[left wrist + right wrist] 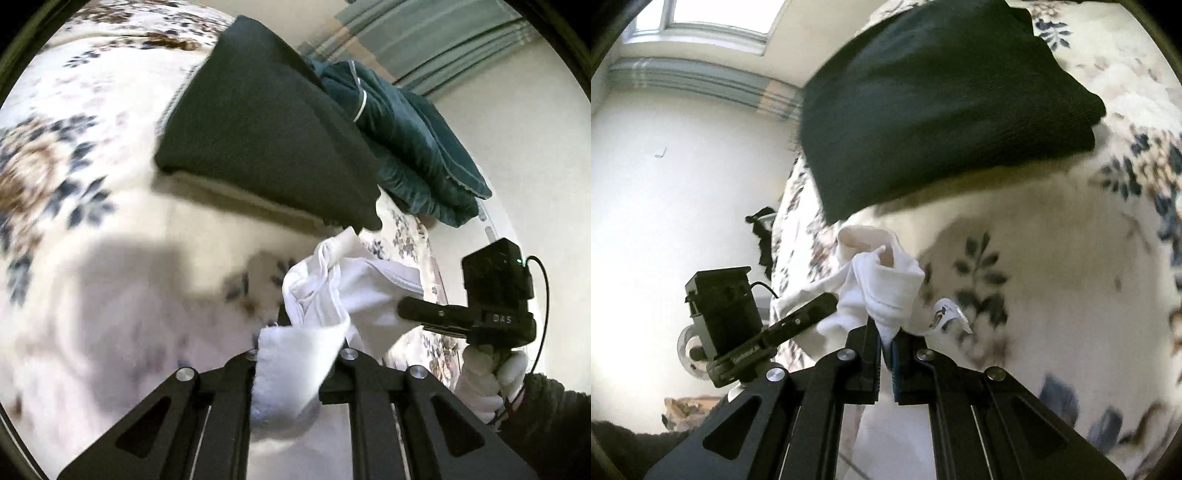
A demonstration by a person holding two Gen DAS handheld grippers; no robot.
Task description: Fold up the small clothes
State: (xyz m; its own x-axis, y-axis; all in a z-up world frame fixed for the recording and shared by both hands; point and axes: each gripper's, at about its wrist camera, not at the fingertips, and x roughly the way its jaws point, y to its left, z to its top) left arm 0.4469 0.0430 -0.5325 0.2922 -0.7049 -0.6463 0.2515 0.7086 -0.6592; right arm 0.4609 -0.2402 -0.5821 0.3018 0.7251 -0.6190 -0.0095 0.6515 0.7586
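Observation:
A small white garment (332,291) hangs bunched in the air between both grippers, above the floral bedspread (92,258). My left gripper (295,332) is shut on one white edge that drapes down between its arms. My right gripper (886,328) is shut on another fold of the same white garment (886,284), and a small label (942,314) dangles beside it. In the left wrist view the right gripper (402,308) reaches in from the right and touches the cloth. In the right wrist view the left gripper (827,301) comes in from the left.
A folded dark green garment (266,125) lies on the bed behind the white one, also in the right wrist view (934,103). A teal quilted jacket (413,147) lies behind it by the wall. A gloved hand (487,380) holds the right gripper.

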